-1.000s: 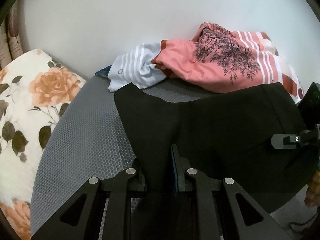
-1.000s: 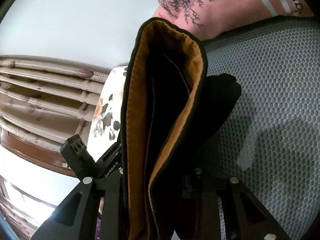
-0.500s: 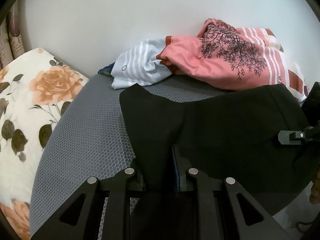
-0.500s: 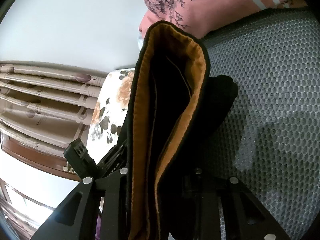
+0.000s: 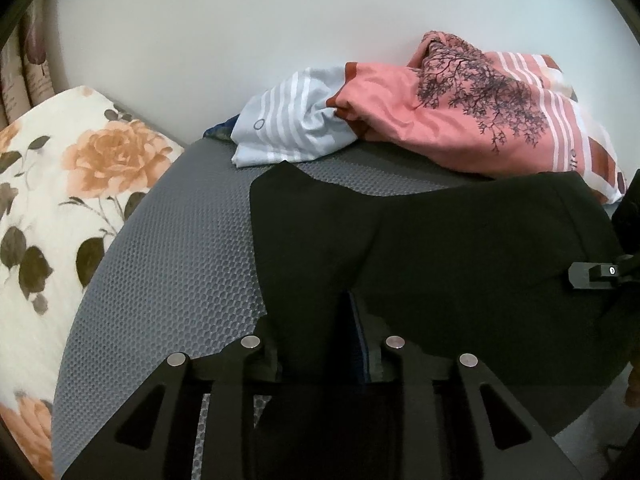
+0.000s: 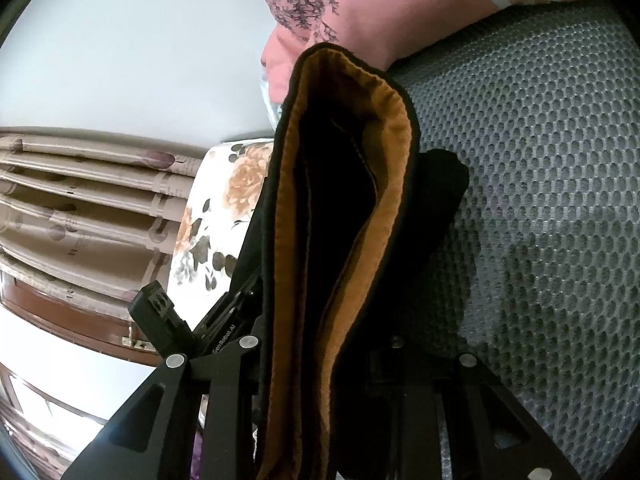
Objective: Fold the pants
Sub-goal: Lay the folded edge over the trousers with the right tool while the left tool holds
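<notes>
The black pants [image 5: 460,252] lie spread over the grey mesh surface [image 5: 180,248]. My left gripper [image 5: 320,344] is shut on a fold of the black cloth at the near edge. My right gripper [image 6: 320,360] is shut on the pants [image 6: 340,208] at the waistband, whose tan-brown lining stands open toward the camera. Part of the right gripper [image 5: 600,274] shows at the right edge of the left wrist view, at the far end of the pants. Part of the left gripper [image 6: 160,316] shows in the right wrist view.
A pink printed garment [image 5: 460,120] and a light blue striped one [image 5: 296,132] are heaped at the back against the white wall. A floral cushion [image 5: 60,208] lies to the left. Beige curtains [image 6: 80,216] hang behind it.
Both grippers have drawn back slightly with the pants; the pants and clothes pile sit a little farther right and lower in the left view. The waistband has shifted right in the right view.
</notes>
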